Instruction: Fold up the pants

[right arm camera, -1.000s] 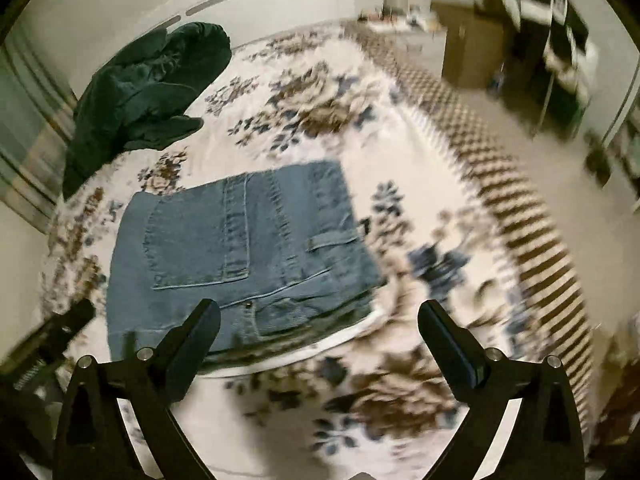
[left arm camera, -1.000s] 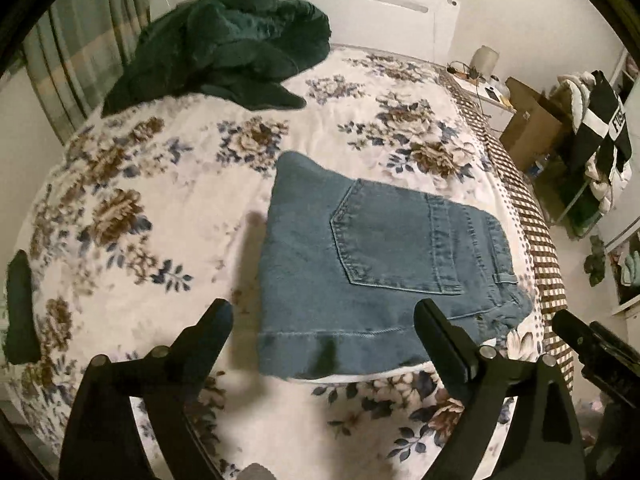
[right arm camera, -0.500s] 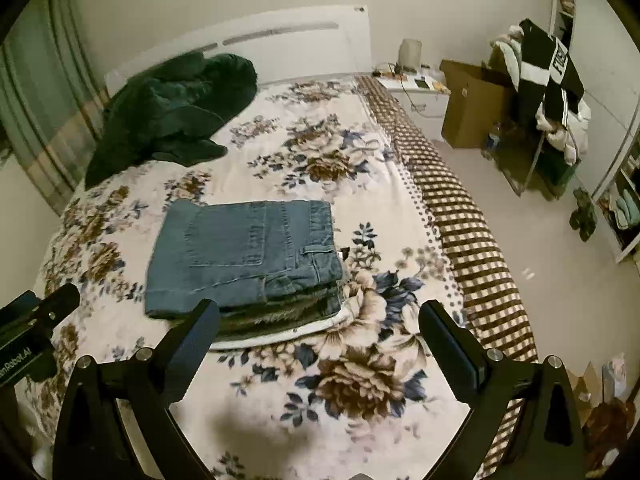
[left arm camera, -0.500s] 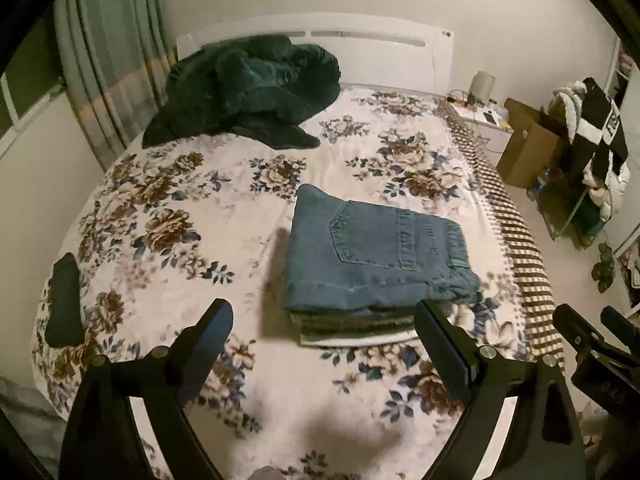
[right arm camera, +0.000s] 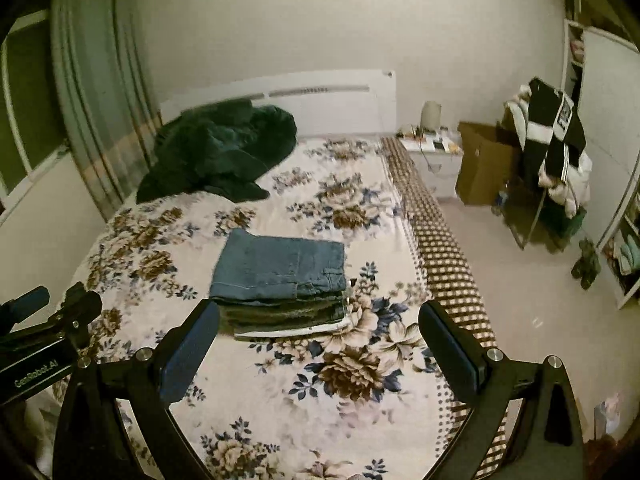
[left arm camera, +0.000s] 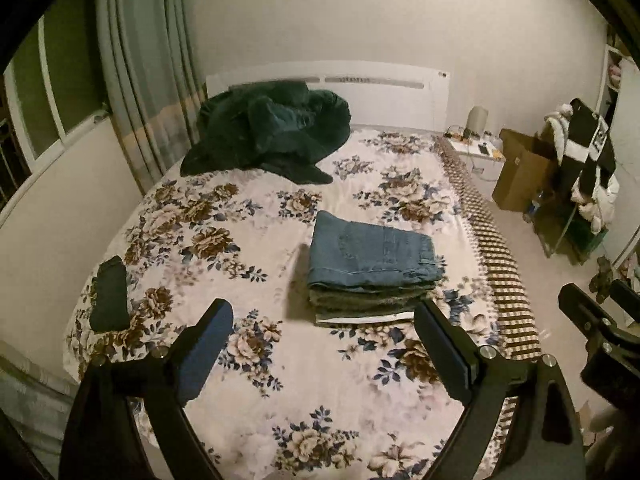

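Note:
Folded blue jeans (left arm camera: 370,250) lie on top of a small stack of folded clothes in the middle of the floral bed (left arm camera: 224,240). They also show in the right wrist view (right arm camera: 280,266). My left gripper (left arm camera: 322,320) is open and empty, held well back above the near part of the bed. My right gripper (right arm camera: 318,322) is open and empty too, held back from the stack. The right gripper's body shows at the right edge of the left wrist view (left arm camera: 596,328). The left gripper's body shows at the left edge of the right wrist view (right arm camera: 44,320).
A dark green blanket (left arm camera: 268,136) is heaped by the white headboard (left arm camera: 380,84). A dark folded item (left arm camera: 110,298) lies near the bed's left edge. A nightstand (right arm camera: 434,160), a cardboard box (right arm camera: 484,168) and a clothes rack (right arm camera: 556,152) stand right of the bed. Curtains (left arm camera: 144,92) hang at left.
Both grippers have pulled back and up from the folded jeans, so the stack looks smaller and farther. Both stayed open and empty.

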{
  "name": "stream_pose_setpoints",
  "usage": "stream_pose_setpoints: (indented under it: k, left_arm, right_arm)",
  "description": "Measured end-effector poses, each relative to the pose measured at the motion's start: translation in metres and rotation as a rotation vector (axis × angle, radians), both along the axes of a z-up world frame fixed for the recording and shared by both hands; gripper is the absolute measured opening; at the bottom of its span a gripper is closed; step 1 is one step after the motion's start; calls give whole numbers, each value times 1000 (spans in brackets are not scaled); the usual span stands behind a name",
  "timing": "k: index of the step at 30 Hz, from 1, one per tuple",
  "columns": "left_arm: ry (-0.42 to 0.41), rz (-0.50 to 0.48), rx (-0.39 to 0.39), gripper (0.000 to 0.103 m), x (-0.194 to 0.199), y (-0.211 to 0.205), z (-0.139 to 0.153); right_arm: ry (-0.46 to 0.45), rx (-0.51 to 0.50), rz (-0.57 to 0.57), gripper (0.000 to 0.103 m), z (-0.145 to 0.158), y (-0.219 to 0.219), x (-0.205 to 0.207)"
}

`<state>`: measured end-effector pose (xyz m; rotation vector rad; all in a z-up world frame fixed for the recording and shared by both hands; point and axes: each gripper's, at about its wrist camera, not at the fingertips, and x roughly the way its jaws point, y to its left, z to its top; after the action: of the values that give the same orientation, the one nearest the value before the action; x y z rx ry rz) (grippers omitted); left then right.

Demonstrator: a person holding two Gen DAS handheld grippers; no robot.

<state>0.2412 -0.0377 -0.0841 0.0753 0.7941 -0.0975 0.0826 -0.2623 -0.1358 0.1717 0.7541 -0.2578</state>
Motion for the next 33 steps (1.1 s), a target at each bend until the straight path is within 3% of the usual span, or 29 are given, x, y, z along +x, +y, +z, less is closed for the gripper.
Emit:
stream_pose_setpoints:
  k: [6,14,19,22,33]
  left_arm:
    - [-57,-1,-24,93,-47,10,39]
    - [-76,11,-33,93,-82,35,63]
    - [-88,4,-34,93,-95,45,71]
    - [-89,2,-44,102,-99,51,72]
    - [-89,10,-43,103,-102,57,74]
  right_arm:
    - [-56,-19,28,101,60,27,-61]
    - [-101,-25,24,101,119,57,-121]
    - [-112,-23,24,103,136,71,-140]
    - [-124,-27,18,103,143,75,-144]
    - [-102,-39,3,103,143,76,-133]
